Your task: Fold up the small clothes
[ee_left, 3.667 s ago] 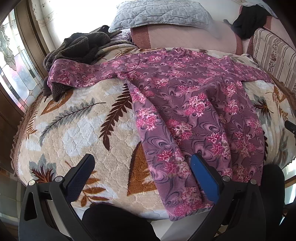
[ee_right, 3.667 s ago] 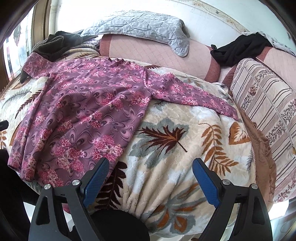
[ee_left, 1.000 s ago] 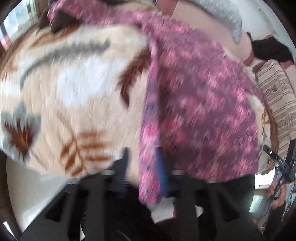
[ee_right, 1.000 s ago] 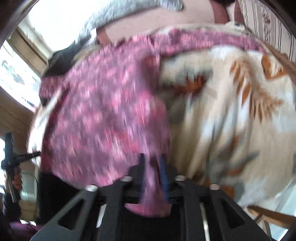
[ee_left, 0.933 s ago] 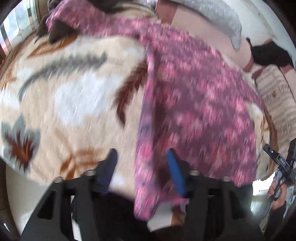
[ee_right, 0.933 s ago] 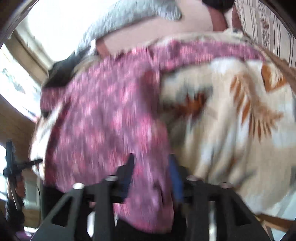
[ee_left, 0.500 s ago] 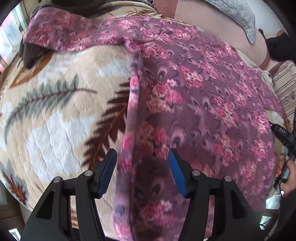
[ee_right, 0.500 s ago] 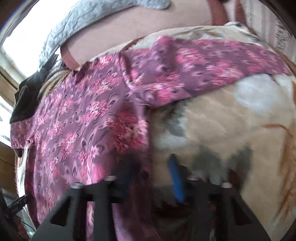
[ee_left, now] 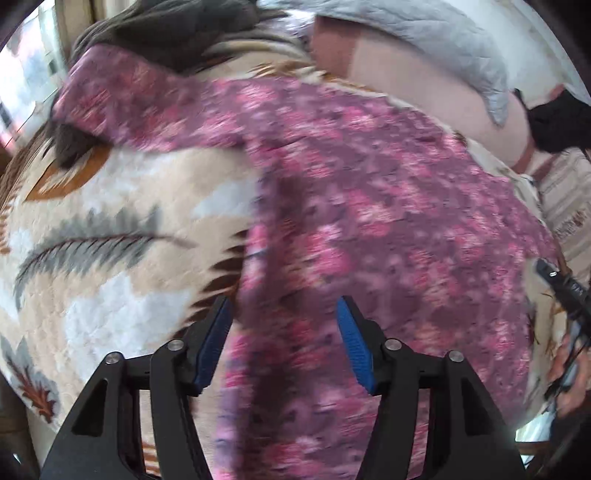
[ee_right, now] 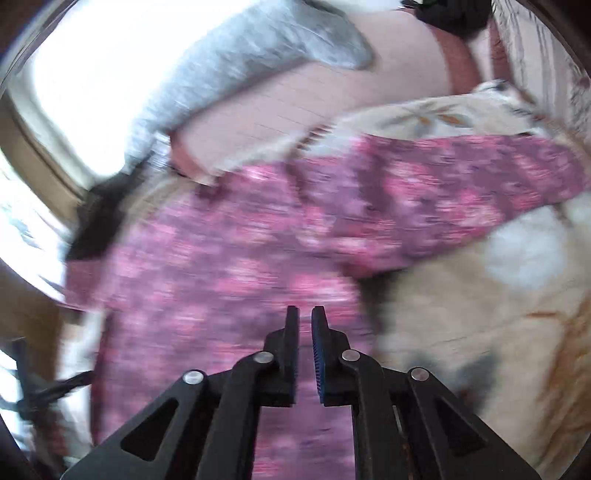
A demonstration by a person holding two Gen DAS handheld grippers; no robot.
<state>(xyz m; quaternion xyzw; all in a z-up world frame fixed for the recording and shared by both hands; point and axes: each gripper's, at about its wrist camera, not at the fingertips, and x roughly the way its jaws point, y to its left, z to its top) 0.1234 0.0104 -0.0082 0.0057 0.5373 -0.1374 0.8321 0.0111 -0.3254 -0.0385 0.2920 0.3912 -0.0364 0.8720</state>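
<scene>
A purple top with pink flowers (ee_left: 369, 221) lies spread on a cream leaf-patterned blanket (ee_left: 110, 221). Its left sleeve (ee_left: 147, 99) reaches toward the window. My left gripper (ee_left: 282, 302) hovers over the top's left side edge, its jaws wide and still opening, with cloth below them but not pinched. In the right wrist view the same top (ee_right: 221, 277) fills the middle, its right sleeve (ee_right: 461, 192) running off to the right. My right gripper (ee_right: 305, 309) stands over the body of the top, its jaws opening with a narrow gap and nothing visibly clamped.
A grey quilted pillow (ee_left: 424, 48) lies on the pink sofa back. A dark fleece garment (ee_left: 177, 29) is heaped at the far left, a black cloth (ee_left: 557, 122) at the far right, beside a striped cushion (ee_left: 569, 206). The other gripper and a hand (ee_left: 569, 373) show at the right edge.
Both grippers have left the hem at the blanket's near edge and moved up over the top toward its sleeves. The left jaws have spread wider; the right jaws now stand narrow.
</scene>
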